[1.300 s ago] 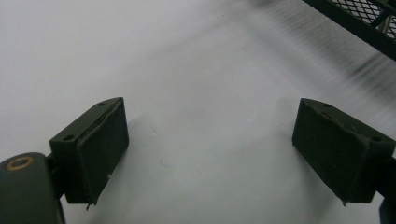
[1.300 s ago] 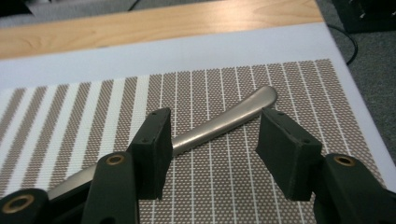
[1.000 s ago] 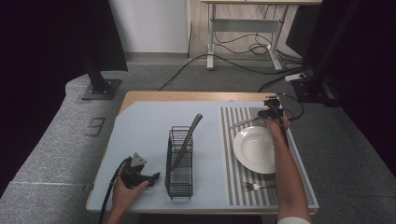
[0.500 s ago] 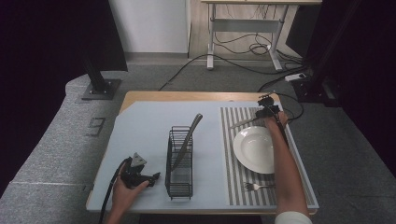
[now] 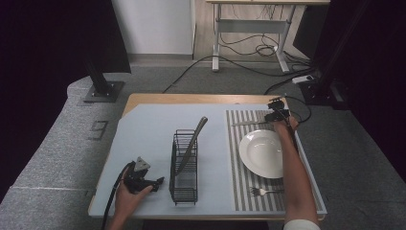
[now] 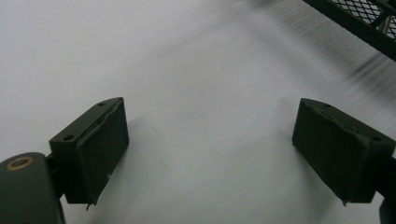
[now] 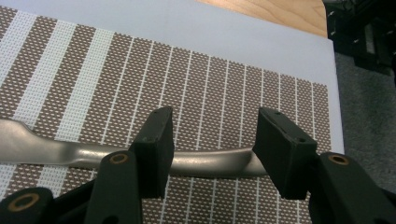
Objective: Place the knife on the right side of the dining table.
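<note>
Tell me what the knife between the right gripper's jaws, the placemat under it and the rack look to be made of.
Knife: likely stainless steel, a satin grey surface with soft highlights. Placemat: apparently woven vinyl or fabric, a matte brown-and-white stripe with a visible dotted weave. Rack: thin wire and mesh, seemingly metal with a matte black coating.

Brown-and-white striped placemat (image 5: pixel 249 167), silvery knife (image 7: pixel 70 151), seemingly white plate (image 5: pixel 263 153).
</note>
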The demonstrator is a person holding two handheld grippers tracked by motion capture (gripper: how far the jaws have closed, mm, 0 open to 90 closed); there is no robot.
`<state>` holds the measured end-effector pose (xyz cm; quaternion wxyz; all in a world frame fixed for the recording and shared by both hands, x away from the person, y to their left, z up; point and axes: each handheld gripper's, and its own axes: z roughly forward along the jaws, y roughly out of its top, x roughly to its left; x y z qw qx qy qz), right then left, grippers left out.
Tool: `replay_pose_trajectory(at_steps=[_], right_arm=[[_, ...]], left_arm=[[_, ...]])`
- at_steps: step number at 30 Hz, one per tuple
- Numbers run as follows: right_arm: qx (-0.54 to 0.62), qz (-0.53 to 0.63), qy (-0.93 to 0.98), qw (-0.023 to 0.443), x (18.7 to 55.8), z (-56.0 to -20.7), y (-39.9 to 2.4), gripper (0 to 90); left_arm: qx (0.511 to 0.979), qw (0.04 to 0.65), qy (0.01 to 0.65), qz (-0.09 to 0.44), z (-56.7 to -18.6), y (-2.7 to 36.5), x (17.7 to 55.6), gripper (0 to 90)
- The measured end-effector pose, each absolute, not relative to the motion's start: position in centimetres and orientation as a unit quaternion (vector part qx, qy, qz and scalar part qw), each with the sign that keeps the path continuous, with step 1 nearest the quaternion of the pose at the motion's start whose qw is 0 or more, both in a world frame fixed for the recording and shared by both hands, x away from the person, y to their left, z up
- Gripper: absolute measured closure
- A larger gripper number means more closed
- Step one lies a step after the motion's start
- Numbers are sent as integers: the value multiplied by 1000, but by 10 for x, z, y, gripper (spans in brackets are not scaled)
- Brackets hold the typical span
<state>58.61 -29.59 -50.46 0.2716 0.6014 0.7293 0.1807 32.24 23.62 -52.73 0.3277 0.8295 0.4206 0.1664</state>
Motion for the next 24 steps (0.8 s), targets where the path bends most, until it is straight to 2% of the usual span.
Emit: replay_pose_trajectory(at_steps=[2, 10, 24], right_arm=[[607, 182, 721, 280, 586, -504, -298, 454], [620, 238, 699, 265, 577, -489, -311, 467], [588, 166, 743, 273, 590, -505, -304, 483]], left_arm=[[829, 328, 421, 166, -527, 236, 322, 102], [829, 328, 421, 166, -527, 236, 322, 101], [829, 328, 421, 165, -527, 236, 323, 102]])
